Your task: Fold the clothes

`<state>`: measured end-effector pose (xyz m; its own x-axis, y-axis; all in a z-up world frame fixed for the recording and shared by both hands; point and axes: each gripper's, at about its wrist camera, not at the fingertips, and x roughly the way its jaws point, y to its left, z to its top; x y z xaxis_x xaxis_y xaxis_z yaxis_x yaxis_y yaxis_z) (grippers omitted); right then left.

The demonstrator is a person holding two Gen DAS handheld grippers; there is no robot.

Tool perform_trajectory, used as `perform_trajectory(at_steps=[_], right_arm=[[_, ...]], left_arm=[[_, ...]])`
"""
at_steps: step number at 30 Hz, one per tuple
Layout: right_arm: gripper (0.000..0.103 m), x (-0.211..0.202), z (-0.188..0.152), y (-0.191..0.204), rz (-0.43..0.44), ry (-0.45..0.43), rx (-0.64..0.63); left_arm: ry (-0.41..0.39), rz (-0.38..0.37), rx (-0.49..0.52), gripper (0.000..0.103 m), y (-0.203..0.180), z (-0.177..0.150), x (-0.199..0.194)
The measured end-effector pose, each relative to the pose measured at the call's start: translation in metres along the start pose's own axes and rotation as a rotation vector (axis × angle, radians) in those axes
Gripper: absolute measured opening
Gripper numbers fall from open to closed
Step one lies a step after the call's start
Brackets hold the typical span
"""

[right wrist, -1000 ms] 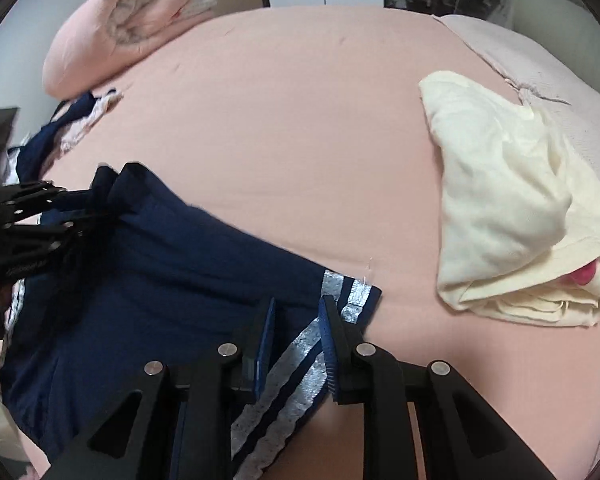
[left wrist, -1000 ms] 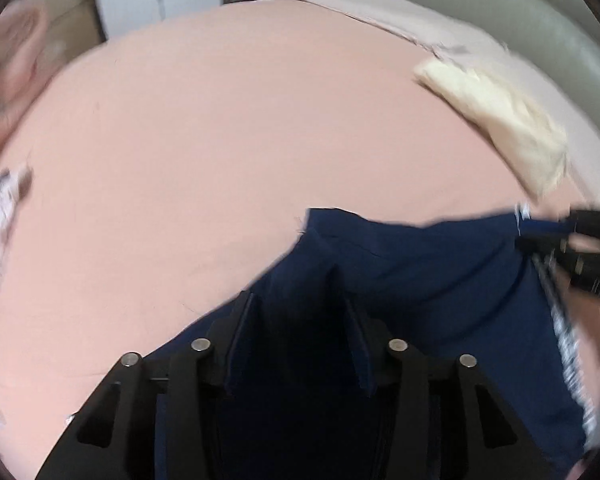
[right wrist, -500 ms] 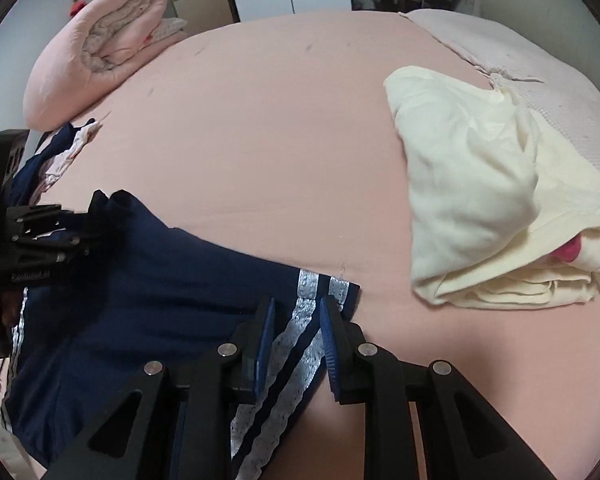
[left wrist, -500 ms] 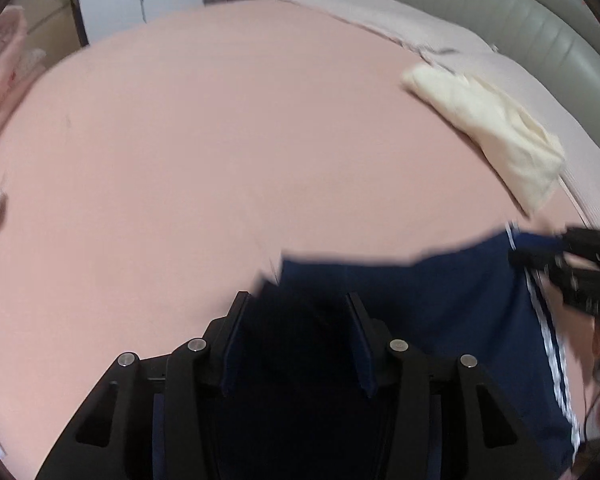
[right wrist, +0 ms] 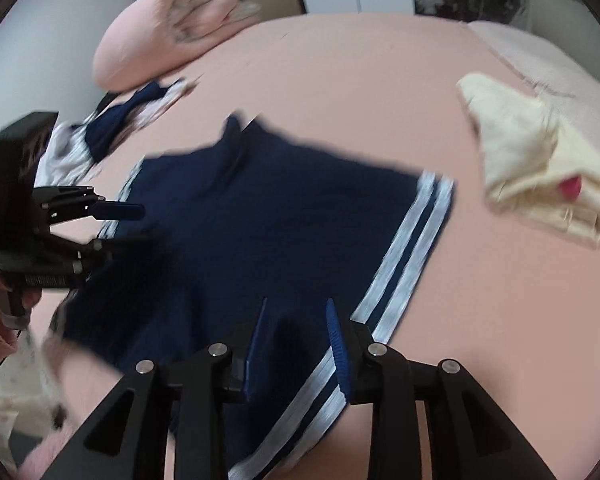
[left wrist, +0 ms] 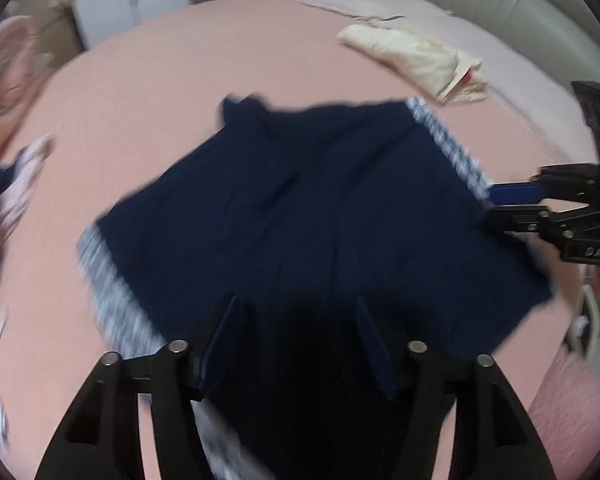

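We've got the navy shorts with white side stripes (left wrist: 320, 216) spread flat on the pink bedsheet (left wrist: 140, 92). Our left gripper (left wrist: 296, 344) and right gripper (right wrist: 296, 348) have both just been opening, fingers apart, fabric loose between them. Only the right view shows the rolled pink blanket (right wrist: 168, 20); the left shows the grey padded headboard (left wrist: 480, 4).

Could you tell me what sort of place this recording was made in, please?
Most likely a bedroom: the navy shorts lie on a wide bed with a pink sheet, a padded headboard stands behind it, and a folded pink quilt sits at one corner.
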<state>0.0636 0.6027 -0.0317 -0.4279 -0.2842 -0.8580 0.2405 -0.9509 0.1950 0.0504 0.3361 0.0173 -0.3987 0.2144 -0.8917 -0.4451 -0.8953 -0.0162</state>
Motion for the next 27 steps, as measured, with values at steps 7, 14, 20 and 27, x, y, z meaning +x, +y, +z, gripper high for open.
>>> perform_trajectory(at_steps=[7,14,20,27], right_arm=[[0.033,-0.014,-0.041,0.028,-0.121,0.003,-0.088],[0.037,-0.032,-0.056,0.04,-0.118,0.05,-0.129],[0.041,-0.021,-0.063,0.024,-0.092,0.108,-0.041],[0.042,-0.041,-0.066,0.013,-0.04,0.093,-0.001]], left_arm=[[0.046,0.09,-0.118,0.061,0.027,-0.035,0.006],[-0.017,0.012,-0.15,0.061,0.033,-0.023,-0.038],[0.067,0.015,-0.031,0.063,0.021,-0.043,-0.009],[0.013,0.005,-0.005,0.063,0.035,-0.033,-0.029]])
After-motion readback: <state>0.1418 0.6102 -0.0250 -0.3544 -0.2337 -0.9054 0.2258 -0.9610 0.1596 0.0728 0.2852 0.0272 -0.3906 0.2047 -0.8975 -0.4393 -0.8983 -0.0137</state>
